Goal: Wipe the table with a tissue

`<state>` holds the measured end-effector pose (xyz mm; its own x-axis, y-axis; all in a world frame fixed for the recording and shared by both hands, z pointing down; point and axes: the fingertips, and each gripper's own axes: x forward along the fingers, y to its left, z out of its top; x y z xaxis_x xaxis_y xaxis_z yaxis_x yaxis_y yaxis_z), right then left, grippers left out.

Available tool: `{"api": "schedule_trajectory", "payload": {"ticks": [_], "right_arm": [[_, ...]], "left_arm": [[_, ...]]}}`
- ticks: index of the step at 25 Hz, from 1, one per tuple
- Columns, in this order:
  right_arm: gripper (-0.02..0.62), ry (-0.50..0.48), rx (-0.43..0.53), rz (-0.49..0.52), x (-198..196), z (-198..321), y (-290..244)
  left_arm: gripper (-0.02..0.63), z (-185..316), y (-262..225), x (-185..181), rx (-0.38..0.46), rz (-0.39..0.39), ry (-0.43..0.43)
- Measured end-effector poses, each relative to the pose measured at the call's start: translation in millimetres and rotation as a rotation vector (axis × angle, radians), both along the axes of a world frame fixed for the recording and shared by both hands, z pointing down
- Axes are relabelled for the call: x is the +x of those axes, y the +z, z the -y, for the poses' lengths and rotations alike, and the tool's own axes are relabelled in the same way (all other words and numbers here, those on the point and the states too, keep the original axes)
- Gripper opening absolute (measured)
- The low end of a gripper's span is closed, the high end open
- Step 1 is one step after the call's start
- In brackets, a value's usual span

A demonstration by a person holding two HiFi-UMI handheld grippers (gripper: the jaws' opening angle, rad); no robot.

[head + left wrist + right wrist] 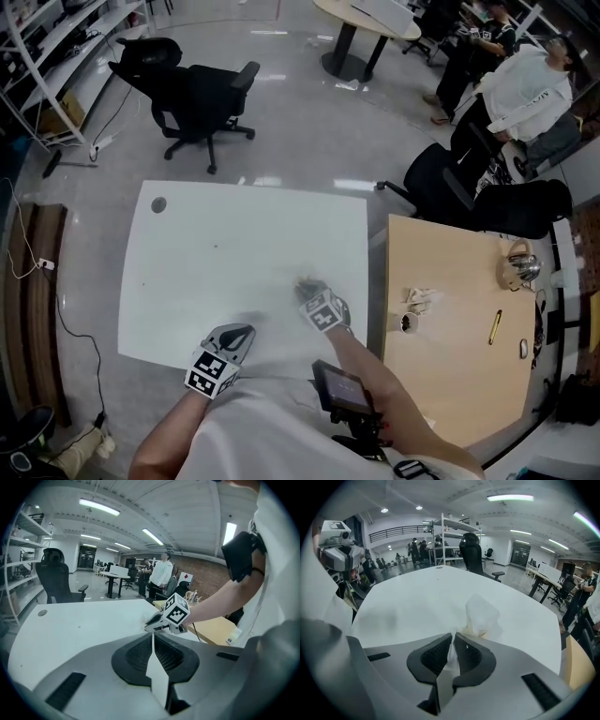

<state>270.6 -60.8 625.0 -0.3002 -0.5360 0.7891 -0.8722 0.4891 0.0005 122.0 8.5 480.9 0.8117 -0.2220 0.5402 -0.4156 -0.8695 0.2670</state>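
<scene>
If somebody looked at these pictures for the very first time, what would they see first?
Probably the big white table in the middle, with the right gripper pinching a crumpled white tissue down on its near right part. The left gripper hangs shut and empty at the table's near edge. Next come the wooden table to the right and a black office chair beyond.

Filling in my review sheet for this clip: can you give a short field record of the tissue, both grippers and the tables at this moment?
tissue: white tissue, crumpled, one end pinched, the rest appears to lie on the white table
right gripper: jaws closed on the tissue, over the table's right part
left gripper: jaws together, nothing between them, by the table's near edge
wooden table: beside the white one, small items on it
</scene>
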Motion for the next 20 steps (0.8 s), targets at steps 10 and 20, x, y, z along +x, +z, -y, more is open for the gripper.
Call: {"api": "schedule_trajectory", "payload": {"ticks": [10, 20], "right_arm": [[0.034, -0.03, -0.07, 0.061, -28, -30, -2], [0.034, 0.533, 0.154, 0.57, 40, 23, -104]], "left_arm": [[0.02, 1, -2, 3, 0.029, -0.019, 0.079], [0.02, 31, 1, -26, -0.016, -0.081, 0.119]]}}
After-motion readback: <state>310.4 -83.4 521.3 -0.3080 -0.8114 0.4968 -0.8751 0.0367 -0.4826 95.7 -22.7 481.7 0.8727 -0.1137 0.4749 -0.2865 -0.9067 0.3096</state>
